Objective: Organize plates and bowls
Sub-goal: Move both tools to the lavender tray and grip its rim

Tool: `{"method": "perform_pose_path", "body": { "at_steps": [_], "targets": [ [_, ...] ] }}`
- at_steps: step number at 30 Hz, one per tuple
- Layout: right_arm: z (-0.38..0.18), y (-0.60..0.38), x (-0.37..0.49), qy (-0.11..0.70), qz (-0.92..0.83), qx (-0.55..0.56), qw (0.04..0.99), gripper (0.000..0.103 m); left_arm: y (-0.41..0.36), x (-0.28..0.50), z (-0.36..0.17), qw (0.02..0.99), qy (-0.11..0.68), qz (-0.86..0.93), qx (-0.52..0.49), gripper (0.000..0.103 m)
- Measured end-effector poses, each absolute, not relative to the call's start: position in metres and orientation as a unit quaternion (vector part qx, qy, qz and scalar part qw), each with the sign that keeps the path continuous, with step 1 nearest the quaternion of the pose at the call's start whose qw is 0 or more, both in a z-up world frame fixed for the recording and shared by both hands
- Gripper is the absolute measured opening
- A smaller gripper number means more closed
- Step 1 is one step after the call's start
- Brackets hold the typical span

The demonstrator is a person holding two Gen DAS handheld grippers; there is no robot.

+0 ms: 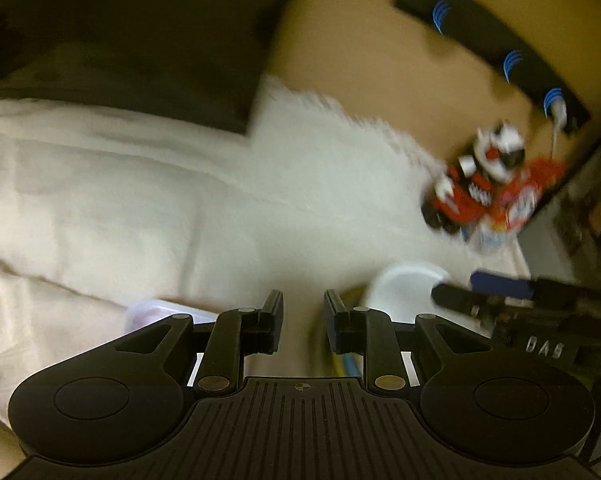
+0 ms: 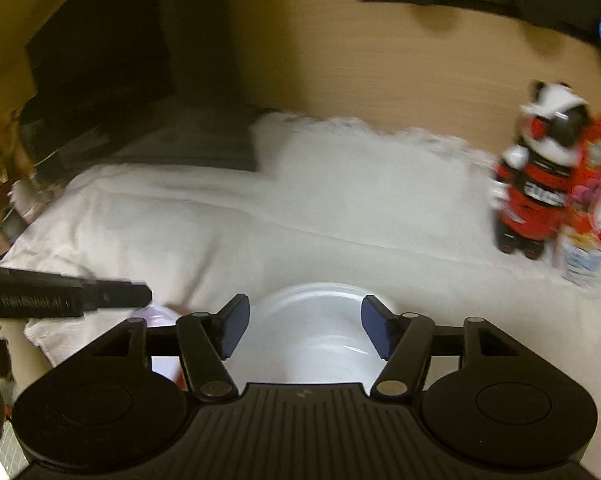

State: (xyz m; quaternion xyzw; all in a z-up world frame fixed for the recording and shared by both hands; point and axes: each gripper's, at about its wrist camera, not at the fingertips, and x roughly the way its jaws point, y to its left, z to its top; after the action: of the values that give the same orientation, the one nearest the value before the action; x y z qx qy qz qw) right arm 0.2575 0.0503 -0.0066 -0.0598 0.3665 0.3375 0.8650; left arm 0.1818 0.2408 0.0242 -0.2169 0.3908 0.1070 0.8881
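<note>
A white cloth (image 2: 308, 216) is covering the work surface, with a tan wood-grain wall (image 2: 380, 60) rising behind it and a dark block (image 1: 148, 40) sitting at the far left; both views are blurring, so fine detail is not recoverable. A red, white and black toy robot figure (image 2: 536, 184) is standing at the right edge of the cloth, just beside a red printed package (image 2: 592, 208).

The right gripper (image 2: 305, 330) is hanging over a white bowl (image 2: 308, 328), its blue-padded fingers (image 2: 236, 332) standing apart on either side of the bowl's rim without pressing on it (nothing is clamped). The bowl is resting on the cloth directly ahead of this gripper; whether a second dish is nested under it cannot be told.

The left gripper (image 1: 303, 320) is hovering over bare cloth with its fingers (image 1: 274, 320) drawn near together but with a clear gap between them, and nothing is lying in that gap. A pale lilac dish (image 1: 152, 312), partly hidden behind the gripper body, is lying just to its left; the same dish is showing at the lower left of the right-wrist view, under the tip of the other tool.

Judged from this layout, the task is standing partway: the white bowl appears placed and released, while the lilac dish is lying apart from it and probably remains to be gathered. No finished stack is showing in either view.
</note>
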Motion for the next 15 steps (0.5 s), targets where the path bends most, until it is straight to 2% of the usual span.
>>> {"method": "perform_pose_path", "body": {
  "at_steps": [7,10,15],
  "targets": [
    [-0.025,0.121,0.225,0.363,0.352,-0.121,0.854,0.066,0.315,0.131,-0.003,0.862,0.417,0.186,-0.219,0.026],
    [-0.036,0.147,0.207,0.369,0.362,-0.147,0.843,0.071,0.33,0.123,-0.021,0.849,0.443,0.189,-0.218,0.026],
    [-0.062,0.178,0.186,0.404,0.392,-0.154,0.812,0.071,0.339,0.124,-0.052,0.832,0.478,0.171,-0.223,0.026]
  ]
}}
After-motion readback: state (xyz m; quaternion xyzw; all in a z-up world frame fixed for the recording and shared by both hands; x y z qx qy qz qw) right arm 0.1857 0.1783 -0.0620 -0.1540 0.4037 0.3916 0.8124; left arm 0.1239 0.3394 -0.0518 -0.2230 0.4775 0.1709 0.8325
